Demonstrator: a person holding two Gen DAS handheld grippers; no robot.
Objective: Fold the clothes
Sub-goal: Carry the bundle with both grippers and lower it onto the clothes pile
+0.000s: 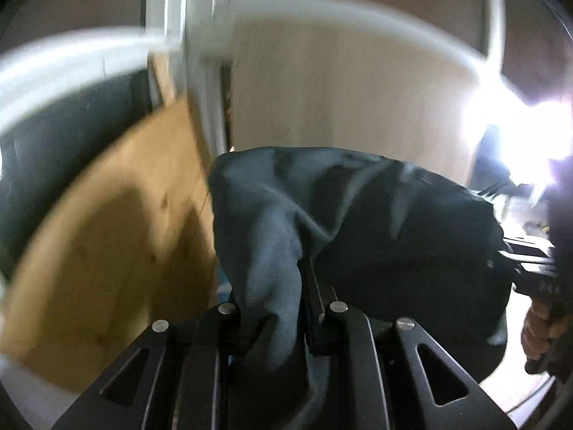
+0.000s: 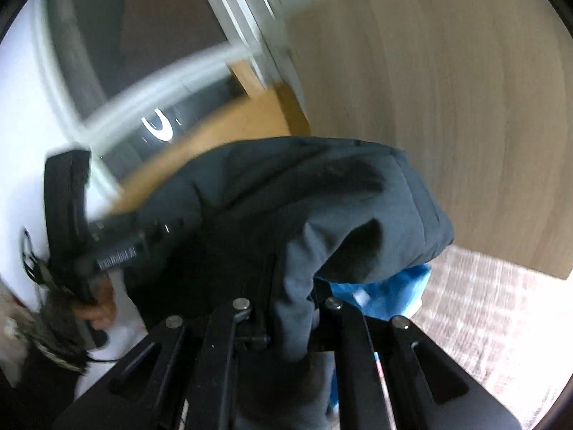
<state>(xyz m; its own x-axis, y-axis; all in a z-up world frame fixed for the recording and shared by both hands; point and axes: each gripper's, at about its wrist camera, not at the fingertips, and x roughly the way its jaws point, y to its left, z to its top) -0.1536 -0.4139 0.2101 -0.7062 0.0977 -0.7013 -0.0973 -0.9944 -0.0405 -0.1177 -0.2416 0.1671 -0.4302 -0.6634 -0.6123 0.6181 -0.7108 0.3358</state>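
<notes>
Print on the hand-held gripper (image 2: 118, 251) — too blurred to read.

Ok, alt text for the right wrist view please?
The right tool is shut on a fold of dark grey garment, lifted and blurred. The left tool shows at far left; blue cloth lies beneath.

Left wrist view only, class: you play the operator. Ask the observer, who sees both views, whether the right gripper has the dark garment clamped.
Observer: Yes. In the right wrist view the right gripper is shut on a fold of the dark garment.
Operator: Anything beneath the garment on that side?
Observer: A bright blue cloth shows just below its right-hand edge.
Operator: And the ground there?
Observer: A pale, brick-patterned floor fills the lower right.
</notes>
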